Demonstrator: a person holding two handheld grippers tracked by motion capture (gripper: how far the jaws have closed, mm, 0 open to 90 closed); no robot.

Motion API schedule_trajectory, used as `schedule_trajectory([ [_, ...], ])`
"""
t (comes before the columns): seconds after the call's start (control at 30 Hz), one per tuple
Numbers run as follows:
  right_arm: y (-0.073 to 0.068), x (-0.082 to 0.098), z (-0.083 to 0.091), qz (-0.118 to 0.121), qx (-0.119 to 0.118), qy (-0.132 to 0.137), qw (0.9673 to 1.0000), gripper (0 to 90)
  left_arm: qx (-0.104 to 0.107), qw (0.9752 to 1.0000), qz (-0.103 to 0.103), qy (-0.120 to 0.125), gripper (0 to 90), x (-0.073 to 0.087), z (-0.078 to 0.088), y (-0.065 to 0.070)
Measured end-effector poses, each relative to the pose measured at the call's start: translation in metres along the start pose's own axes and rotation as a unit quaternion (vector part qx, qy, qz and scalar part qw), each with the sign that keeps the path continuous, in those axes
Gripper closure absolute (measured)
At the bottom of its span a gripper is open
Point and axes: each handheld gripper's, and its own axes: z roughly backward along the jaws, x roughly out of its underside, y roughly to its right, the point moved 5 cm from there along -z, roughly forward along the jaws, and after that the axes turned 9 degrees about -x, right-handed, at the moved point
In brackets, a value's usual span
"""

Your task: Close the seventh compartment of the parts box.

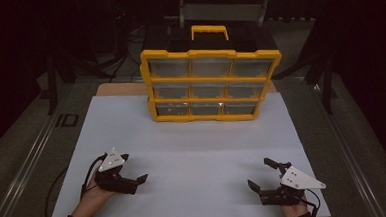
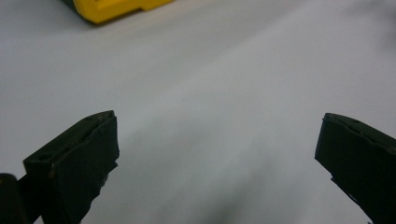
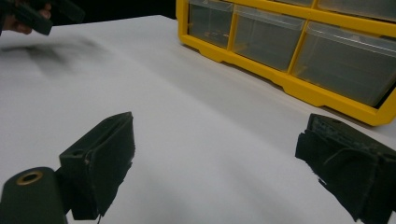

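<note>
A yellow drawer organizer (image 1: 212, 82) with clear drawers in three rows stands upright at the back of the white board (image 1: 193, 143). My left gripper (image 1: 135, 166) rests near the board's front left, held by a hand, jaws wide apart and empty. In the left gripper view, the left gripper (image 2: 219, 133) frames bare white board, with a corner of the organizer (image 2: 116, 9) far ahead. My right gripper (image 1: 258, 172) sits at the front right, also open with nothing in it. The right gripper view has the right gripper (image 3: 215, 135) aimed toward the organizer's (image 3: 289, 79) bottom drawers.
A black case with a yellow handle (image 1: 209, 31) sits behind the organizer. Grey table with metal rails (image 1: 28, 157) flanks the board, and the surroundings are dark. The other hand and its gripper (image 3: 37, 14) appear far off in the right gripper view.
</note>
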Motion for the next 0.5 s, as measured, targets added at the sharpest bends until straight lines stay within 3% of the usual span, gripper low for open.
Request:
schedule_trajectory([
  [0.3,0.000,0.001,-0.001,0.000,-0.001,-0.002,1.0000,9.2,0.000,0.9997,0.014,0.018,0.0,0.009,-0.008,-0.004],
  [0.5,0.000,0.002,-0.002,-0.003,-0.003,-0.004,1.0000,9.2,-0.018,0.9992,0.019,0.029,0.0,0.014,-0.010,-0.008],
])
